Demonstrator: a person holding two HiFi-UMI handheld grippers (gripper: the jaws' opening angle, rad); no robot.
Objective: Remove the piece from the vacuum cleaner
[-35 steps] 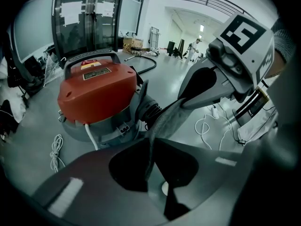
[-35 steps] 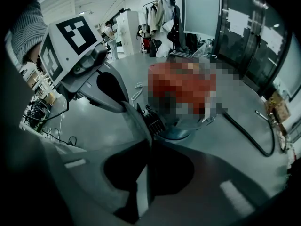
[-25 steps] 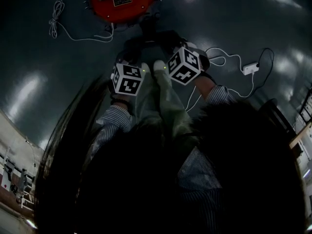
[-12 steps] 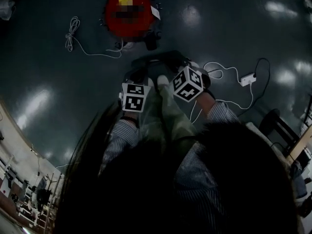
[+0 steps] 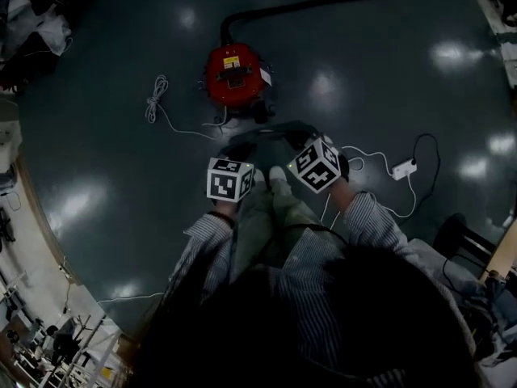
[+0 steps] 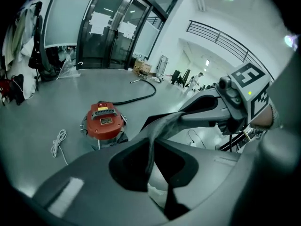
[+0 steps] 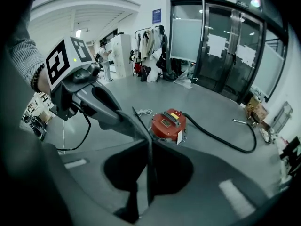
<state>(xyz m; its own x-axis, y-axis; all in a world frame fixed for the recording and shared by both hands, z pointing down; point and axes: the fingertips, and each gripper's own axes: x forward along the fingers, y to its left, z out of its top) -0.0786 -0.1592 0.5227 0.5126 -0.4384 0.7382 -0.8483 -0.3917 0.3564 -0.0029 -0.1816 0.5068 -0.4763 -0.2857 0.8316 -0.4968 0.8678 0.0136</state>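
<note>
The red round vacuum cleaner (image 5: 234, 75) stands on the dark floor, with a black hose (image 5: 307, 5) running away from its far side. It also shows in the left gripper view (image 6: 104, 121) and the right gripper view (image 7: 168, 122). My left gripper (image 5: 242, 145) and right gripper (image 5: 295, 136) hang side by side in front of the person's body, well short of the vacuum. Each gripper's jaws meet in a thin line, the left gripper (image 6: 157, 128) and the right gripper (image 7: 146, 140) alike, with nothing between them. The two tips point toward each other.
A coiled white cord (image 5: 157, 99) lies left of the vacuum. A white power strip (image 5: 401, 168) with cables lies on the floor at the right. Glass doors (image 6: 108, 32) and hanging coats (image 7: 150, 44) stand at the far side of the hall.
The vacuum now looks smaller and farther off, and more floor and the hose have come into view. Both grippers keep their place together in front of the body.
</note>
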